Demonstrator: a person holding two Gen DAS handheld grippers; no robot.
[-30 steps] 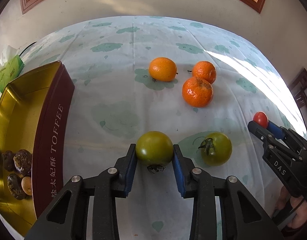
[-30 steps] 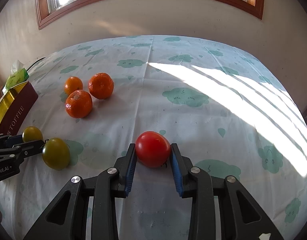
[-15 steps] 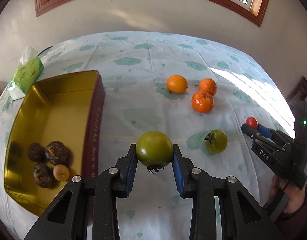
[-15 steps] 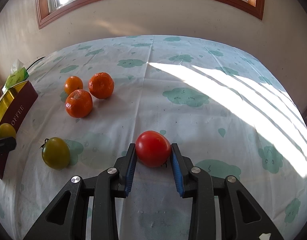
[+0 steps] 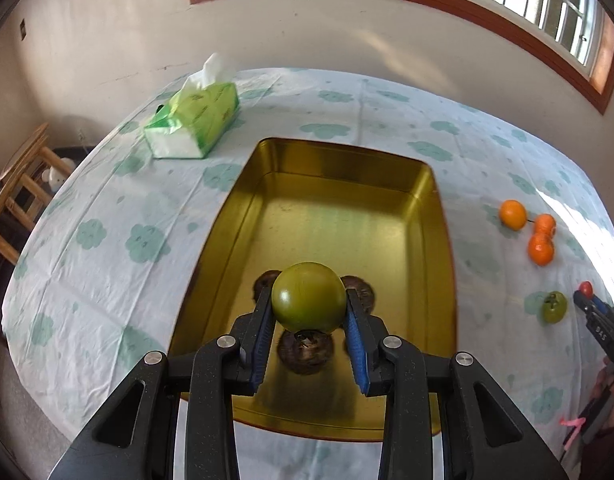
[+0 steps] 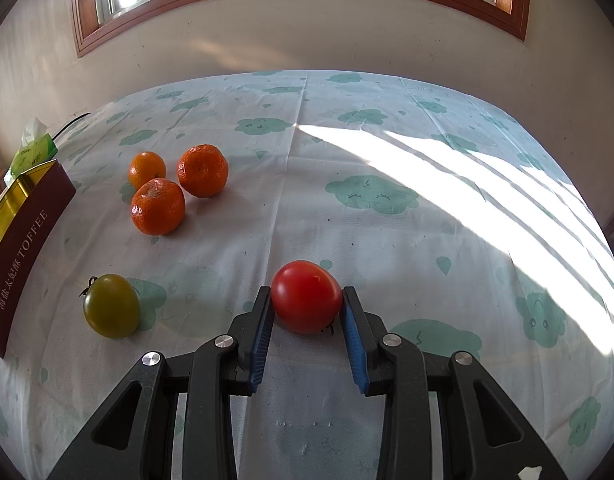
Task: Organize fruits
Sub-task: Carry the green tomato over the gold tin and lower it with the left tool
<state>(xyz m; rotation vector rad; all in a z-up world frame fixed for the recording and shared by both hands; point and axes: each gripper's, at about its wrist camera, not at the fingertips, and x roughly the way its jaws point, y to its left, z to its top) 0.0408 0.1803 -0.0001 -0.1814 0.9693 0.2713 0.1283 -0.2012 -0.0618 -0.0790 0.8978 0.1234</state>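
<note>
My left gripper (image 5: 309, 312) is shut on a green tomato (image 5: 309, 297) and hangs over the near half of the gold toffee tin (image 5: 439, 240). Dark wrinkled fruits (image 5: 305, 354) lie in the tin under and behind the tomato. My right gripper (image 6: 307, 306) is shut on a red tomato (image 6: 307, 296) that sits on the cloth. A second green tomato (image 6: 111, 306) lies left of it, also visible in the left wrist view as the green tomato (image 5: 554, 307). Three oranges (image 6: 158, 206) cluster farther back left. In the left wrist view the right gripper (image 5: 587, 298) shows at the far right.
A green tissue pack (image 5: 195, 122) lies beyond the tin's left far corner. The tin's maroon side (image 6: 21, 256) stands at the left edge of the right wrist view. A wooden stool (image 5: 23, 184) is off the table's left edge. Sunlight falls across the cloth (image 6: 447, 184) on the right.
My left gripper has carried the green tomato from the cloth to the left, over the tin, and risen a little. The right gripper and red tomato have stayed put.
</note>
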